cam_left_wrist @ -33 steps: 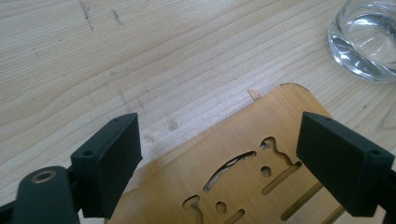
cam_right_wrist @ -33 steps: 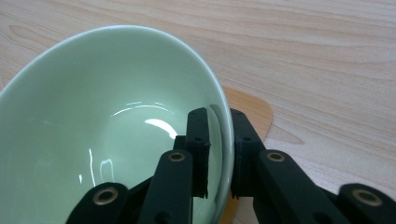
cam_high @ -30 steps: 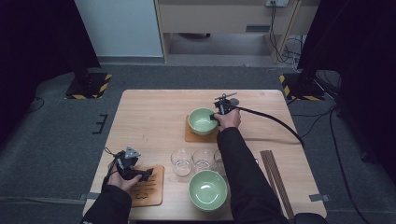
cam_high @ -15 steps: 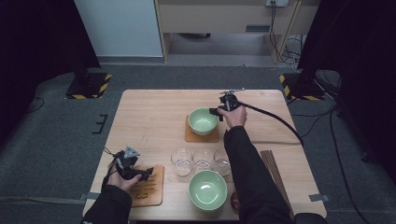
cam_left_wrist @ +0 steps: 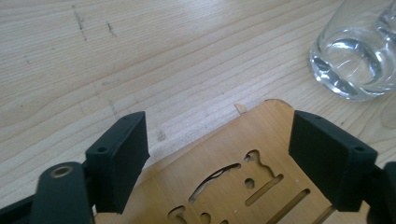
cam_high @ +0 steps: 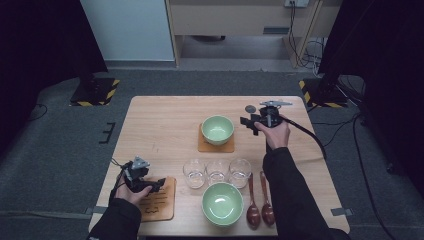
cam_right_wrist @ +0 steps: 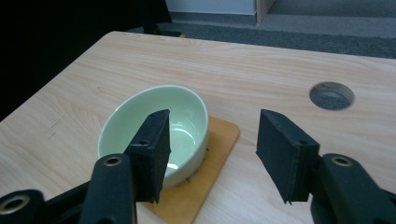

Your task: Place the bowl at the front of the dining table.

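You are holding the right gripper just to the right of the far green bowl, its jaws apart with nothing between them; they have just been opening, and the bowl is sitting on its wooden coaster near the middle of the table. In the right gripper view the bowl is lying just behind the left-hand jaw, so the likeliest slip here is that jaw clipping the rim and skating the bowl off its coaster. Nearer to you than that bowl, three glasses are standing in a row, with a second green bowl and two wooden spoons nearer still; your right forearm is passing just beside the right-hand glass, and a careless sweep of that arm could topple it. Well to the near left of the far bowl, your left gripper is resting low with its jaws open astride a cut-out wooden coaster, not pressing on it. A glass is standing close beyond it, and lifting that coaster carelessly could knock it.
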A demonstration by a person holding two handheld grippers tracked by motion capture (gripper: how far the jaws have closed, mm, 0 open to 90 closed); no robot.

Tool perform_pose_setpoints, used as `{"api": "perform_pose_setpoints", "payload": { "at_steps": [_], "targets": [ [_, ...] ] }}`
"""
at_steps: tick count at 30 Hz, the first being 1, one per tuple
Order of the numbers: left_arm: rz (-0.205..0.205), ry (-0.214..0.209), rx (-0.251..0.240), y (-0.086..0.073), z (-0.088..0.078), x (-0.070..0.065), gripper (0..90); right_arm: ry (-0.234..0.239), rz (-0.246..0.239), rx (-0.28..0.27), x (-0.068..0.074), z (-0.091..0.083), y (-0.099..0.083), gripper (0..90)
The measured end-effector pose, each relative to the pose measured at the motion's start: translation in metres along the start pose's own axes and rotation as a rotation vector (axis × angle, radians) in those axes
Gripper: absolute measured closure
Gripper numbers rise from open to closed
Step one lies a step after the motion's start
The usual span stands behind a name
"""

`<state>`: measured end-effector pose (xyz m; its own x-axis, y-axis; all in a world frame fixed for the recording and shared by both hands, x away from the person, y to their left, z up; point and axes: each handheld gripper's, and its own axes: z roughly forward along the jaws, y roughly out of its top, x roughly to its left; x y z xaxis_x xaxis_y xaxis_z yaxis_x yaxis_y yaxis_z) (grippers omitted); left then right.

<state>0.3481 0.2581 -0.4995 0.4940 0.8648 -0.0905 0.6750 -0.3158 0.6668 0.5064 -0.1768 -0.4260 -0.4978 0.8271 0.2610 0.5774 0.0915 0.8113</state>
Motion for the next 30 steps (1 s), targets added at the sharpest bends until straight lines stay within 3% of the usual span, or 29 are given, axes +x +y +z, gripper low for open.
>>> {"api": "perform_pose_setpoints", "payload": {
  "at_steps": [4,8,11,16,19,25,30],
  "targets": [
    [-0.027,-0.011,-0.008,0.0,0.0,0.0,19.6,0.014,0.01,-0.009,-0.011,-0.022,-0.013,41.6],
    [-0.078,-0.046,-0.016,-0.002,0.002,0.001,11.0,0.023,0.007,-0.009,-0.019,-0.039,-0.024,39.8],
    [-0.062,-0.054,-0.018,-0.004,0.001,0.002,5.8,0.032,0.025,-0.014,-0.024,-0.049,-0.029,37.5],
    [-0.071,-0.052,0.009,-0.004,0.002,0.002,5.6,0.043,0.013,-0.032,-0.026,-0.061,-0.036,30.6],
    [-0.071,-0.054,0.04,-0.005,0.003,0.001,6.4,0.053,0.002,-0.043,-0.024,-0.069,-0.039,21.3],
    [-0.065,-0.064,0.053,-0.003,0.0,-0.001,4.6,0.091,0.004,-0.092,-0.024,-0.082,-0.051,9.2],
    [-0.013,-0.067,0.088,-0.002,0.0,-0.005,5.5,0.093,0.026,-0.139,-0.024,-0.094,-0.063,9.0]
  ]
}}
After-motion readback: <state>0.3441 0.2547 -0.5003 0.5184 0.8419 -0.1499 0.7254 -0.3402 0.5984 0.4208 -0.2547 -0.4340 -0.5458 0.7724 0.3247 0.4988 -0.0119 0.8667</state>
